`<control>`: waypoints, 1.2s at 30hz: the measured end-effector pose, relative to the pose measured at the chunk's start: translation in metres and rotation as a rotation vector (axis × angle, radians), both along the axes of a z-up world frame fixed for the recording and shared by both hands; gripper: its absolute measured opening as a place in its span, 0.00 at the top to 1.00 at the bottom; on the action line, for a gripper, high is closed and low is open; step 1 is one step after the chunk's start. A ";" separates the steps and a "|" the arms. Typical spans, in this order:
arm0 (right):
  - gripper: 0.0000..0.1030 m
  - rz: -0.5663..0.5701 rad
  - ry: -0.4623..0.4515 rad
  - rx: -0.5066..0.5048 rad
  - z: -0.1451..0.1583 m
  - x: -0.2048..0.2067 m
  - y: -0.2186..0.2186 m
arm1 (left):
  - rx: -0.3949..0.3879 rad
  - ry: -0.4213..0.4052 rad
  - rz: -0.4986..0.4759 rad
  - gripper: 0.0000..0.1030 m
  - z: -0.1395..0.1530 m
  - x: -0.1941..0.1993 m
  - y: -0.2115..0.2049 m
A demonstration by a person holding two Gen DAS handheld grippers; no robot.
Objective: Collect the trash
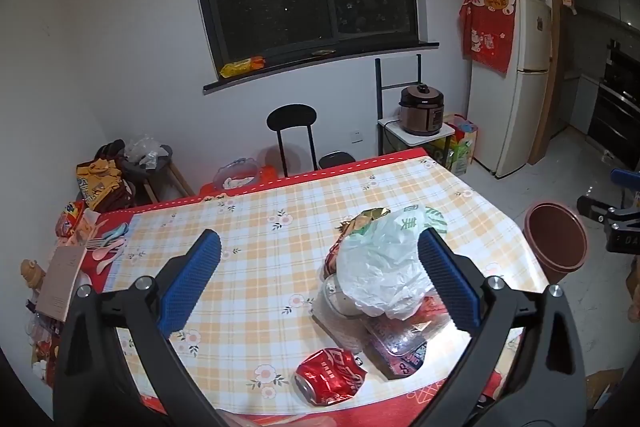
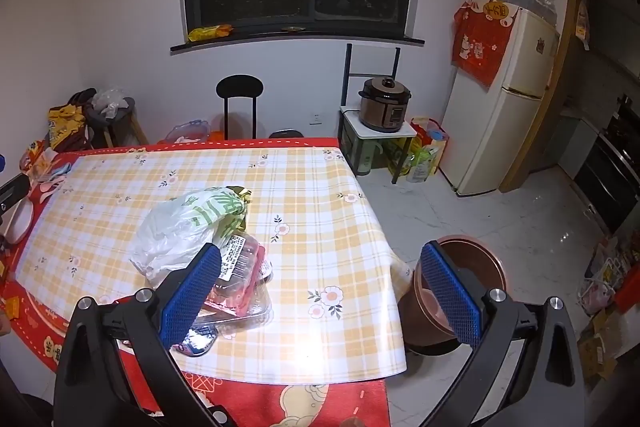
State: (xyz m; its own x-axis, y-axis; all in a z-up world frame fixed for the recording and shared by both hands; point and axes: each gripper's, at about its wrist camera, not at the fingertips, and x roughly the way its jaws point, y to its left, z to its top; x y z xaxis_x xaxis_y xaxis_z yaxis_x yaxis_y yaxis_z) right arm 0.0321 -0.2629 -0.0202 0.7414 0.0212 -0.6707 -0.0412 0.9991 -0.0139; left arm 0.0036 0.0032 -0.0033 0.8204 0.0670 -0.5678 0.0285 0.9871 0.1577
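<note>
A crushed red can (image 1: 331, 381) lies at six o'clock on my checked counter (image 1: 256, 227), beside a white plastic bag (image 1: 384, 267) heaped on a clear tray (image 2: 240, 291). My left claw (image 1: 320, 279) and right claw (image 2: 320, 283) both hang spread and empty, the brown bin (image 2: 476, 267) at three o'clock on the floor.

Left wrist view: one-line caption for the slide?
Open left gripper above the table, facing a crushed red can, plastic bag and brown bin.
</note>
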 end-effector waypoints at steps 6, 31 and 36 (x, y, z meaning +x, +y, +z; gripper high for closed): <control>0.05 0.000 0.001 -0.003 0.000 0.000 -0.001 | 0.004 0.000 0.002 0.06 0.001 0.002 0.002; 0.05 0.001 0.004 -0.010 0.001 0.003 0.002 | 0.008 0.001 0.005 0.06 0.003 0.005 0.001; 0.05 0.001 0.004 -0.011 0.001 0.004 0.002 | 0.007 0.001 0.005 0.06 0.003 0.005 0.002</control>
